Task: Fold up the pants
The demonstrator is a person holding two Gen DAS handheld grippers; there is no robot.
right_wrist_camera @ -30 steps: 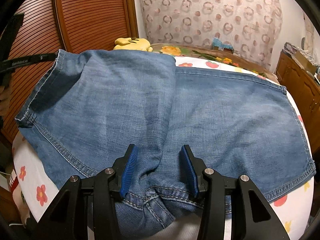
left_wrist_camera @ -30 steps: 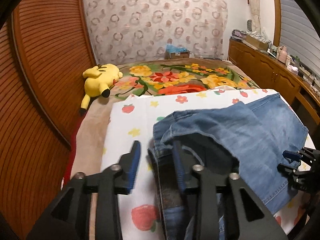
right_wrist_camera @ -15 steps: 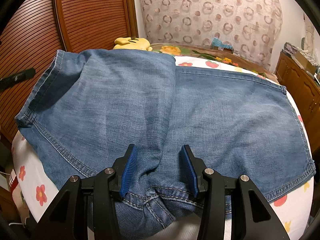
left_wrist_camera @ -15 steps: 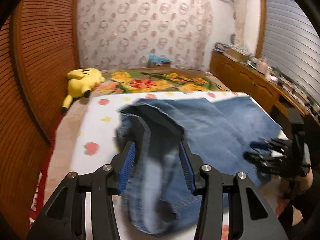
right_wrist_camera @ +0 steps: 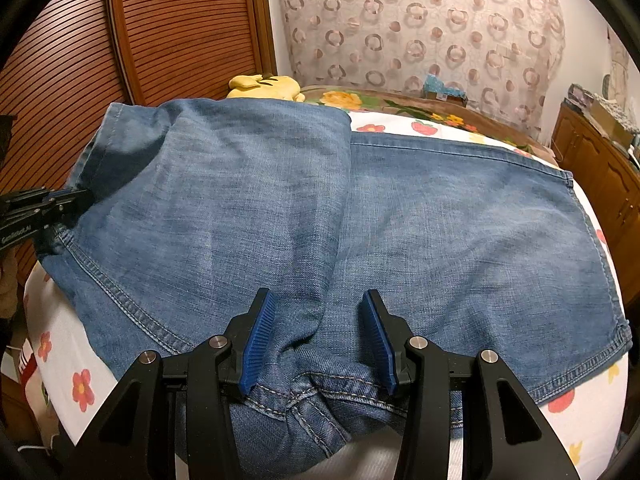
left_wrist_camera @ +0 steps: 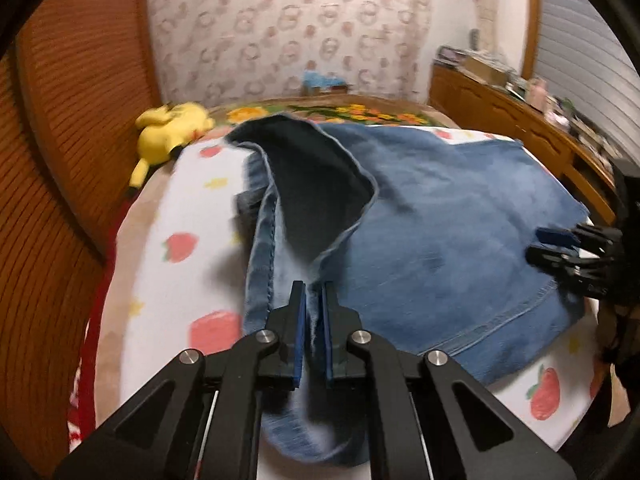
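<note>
On strawberry sheet (right_wrist_camera: 592,404), jeans (right_wrist_camera: 440,232) lay spread, one leg already folded across other. Left gripper (left_wrist_camera: 313,328) was clamped on waistband edge beside sheet. Right gripper (right_wrist_camera: 316,336) was held wide open over crotch, nothing gripped. Further folds judged outstanding.

I count one pair of denim pants (right_wrist_camera: 360,216), one yellow plush toy (left_wrist_camera: 172,130), one bed (left_wrist_camera: 176,216) under a fruit-print sheet, and my two grippers, left (left_wrist_camera: 314,320) and right (right_wrist_camera: 318,336).
</note>
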